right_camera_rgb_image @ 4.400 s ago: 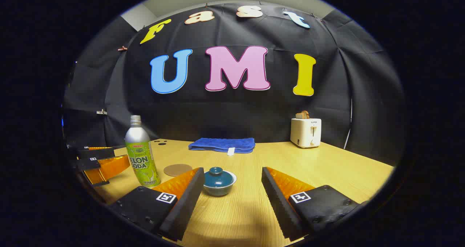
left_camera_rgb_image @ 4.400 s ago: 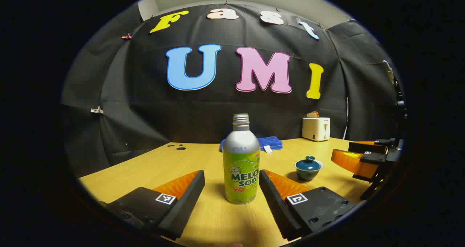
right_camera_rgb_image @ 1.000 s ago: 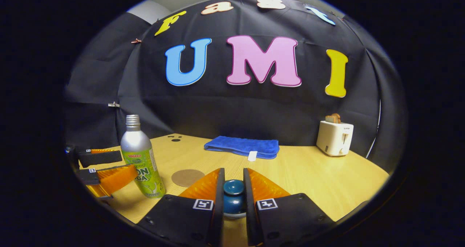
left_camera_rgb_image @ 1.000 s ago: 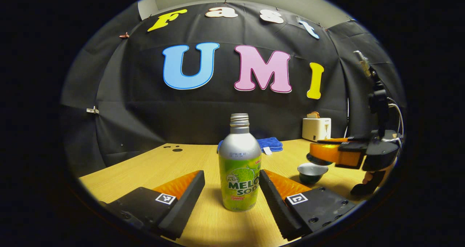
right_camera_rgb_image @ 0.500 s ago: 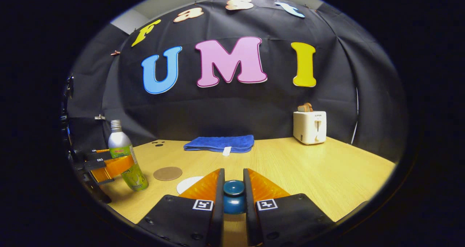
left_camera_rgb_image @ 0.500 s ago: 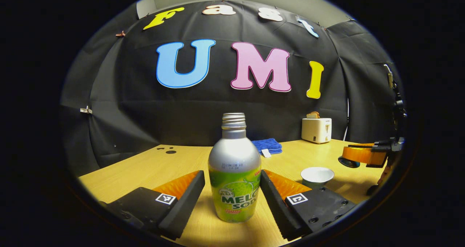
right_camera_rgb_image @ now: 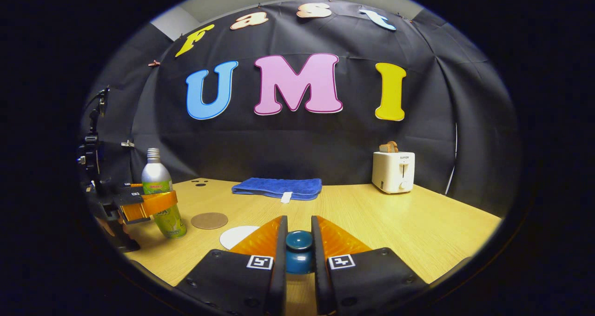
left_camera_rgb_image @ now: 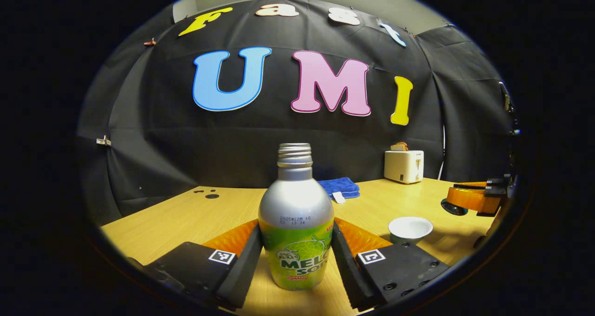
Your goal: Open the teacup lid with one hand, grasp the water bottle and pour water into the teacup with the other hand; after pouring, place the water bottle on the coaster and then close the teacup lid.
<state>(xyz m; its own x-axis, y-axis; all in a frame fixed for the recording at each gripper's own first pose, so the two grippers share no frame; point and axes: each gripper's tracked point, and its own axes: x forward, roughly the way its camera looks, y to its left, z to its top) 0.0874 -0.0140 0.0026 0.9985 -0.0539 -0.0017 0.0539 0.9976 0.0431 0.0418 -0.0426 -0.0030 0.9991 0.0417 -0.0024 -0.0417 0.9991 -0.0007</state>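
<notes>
While the bottle was standing free between spread fingers half a second ago, in the left gripper view the left gripper (left_camera_rgb_image: 296,253) is now closing in, its two fingers (left_camera_rgb_image: 244,255) lying against the sides of the water bottle (left_camera_rgb_image: 296,223), which is still standing upright on the table (left_camera_rgb_image: 186,216). The squeeze looks just made, so I judge the bottle ready to lift. To its right the teacup (left_camera_rgb_image: 410,228) is sitting uncovered, its pale inside showing, and further right the right gripper (left_camera_rgb_image: 469,199) is holding the lid (left_camera_rgb_image: 453,207) off to the side, clear of the cup.

Turning to the right gripper view, the right gripper (right_camera_rgb_image: 298,255) is staying clamped on the lid's knob (right_camera_rgb_image: 298,240), fingers nearly together, as it was a second ago. The teacup's rim (right_camera_rgb_image: 238,236) is peeking out left of the near finger, the round coaster (right_camera_rgb_image: 209,220) is lying bare just beyond it, and the left gripper (right_camera_rgb_image: 148,204) is wrapping the bottle (right_camera_rgb_image: 160,190). With the cup open and the bottle gripped, pouring looks like the coming step.
</notes>
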